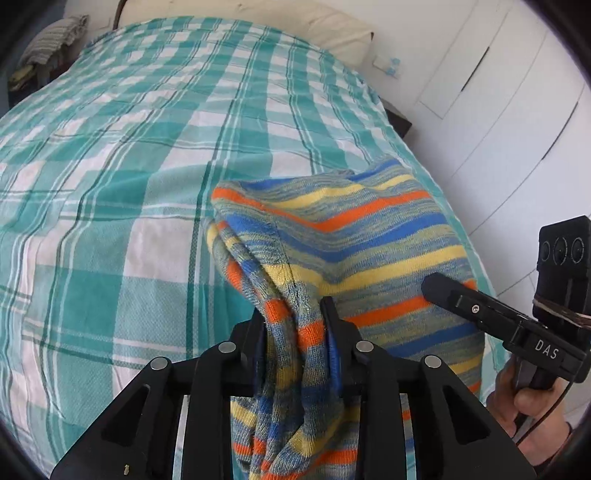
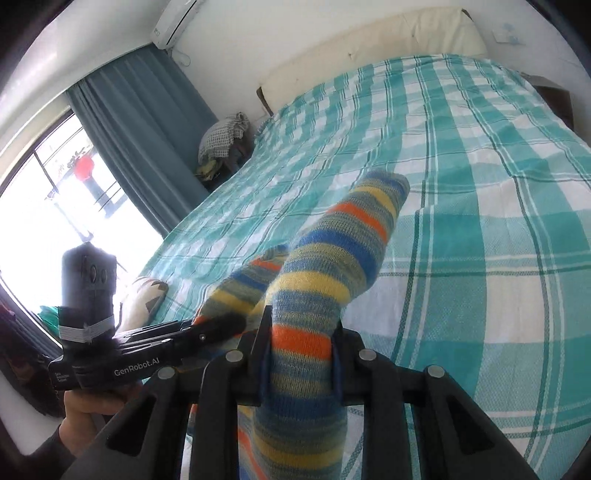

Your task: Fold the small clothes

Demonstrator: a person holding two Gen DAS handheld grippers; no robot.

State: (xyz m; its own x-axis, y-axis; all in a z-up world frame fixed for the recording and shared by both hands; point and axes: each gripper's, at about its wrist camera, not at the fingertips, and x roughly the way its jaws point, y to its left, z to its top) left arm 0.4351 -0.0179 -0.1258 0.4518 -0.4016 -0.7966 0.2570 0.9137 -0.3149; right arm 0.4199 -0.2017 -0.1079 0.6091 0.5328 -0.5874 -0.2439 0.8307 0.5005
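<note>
A striped knit garment (image 1: 351,236) in blue, yellow, orange and grey hangs above the teal plaid bed cover (image 1: 110,166). My left gripper (image 1: 293,314) is shut on a bunched fold of it, and fabric trails down between the fingers. My right gripper (image 1: 436,286) reaches in from the right against the garment's lower edge. In the right wrist view my right gripper (image 2: 301,325) is shut on a tube-like part of the striped garment (image 2: 332,251), which sticks up and away over the bed cover (image 2: 480,184). The left gripper (image 2: 229,321) grips the garment just to its left.
A cream headboard cushion (image 1: 295,22) lies at the bed's far end. White wardrobe doors (image 1: 498,92) stand on the right. A pile of clothes (image 2: 221,136), a blue curtain (image 2: 140,129) and a window are on the left. A patterned cushion (image 2: 147,295) sits at the bed's near-left edge.
</note>
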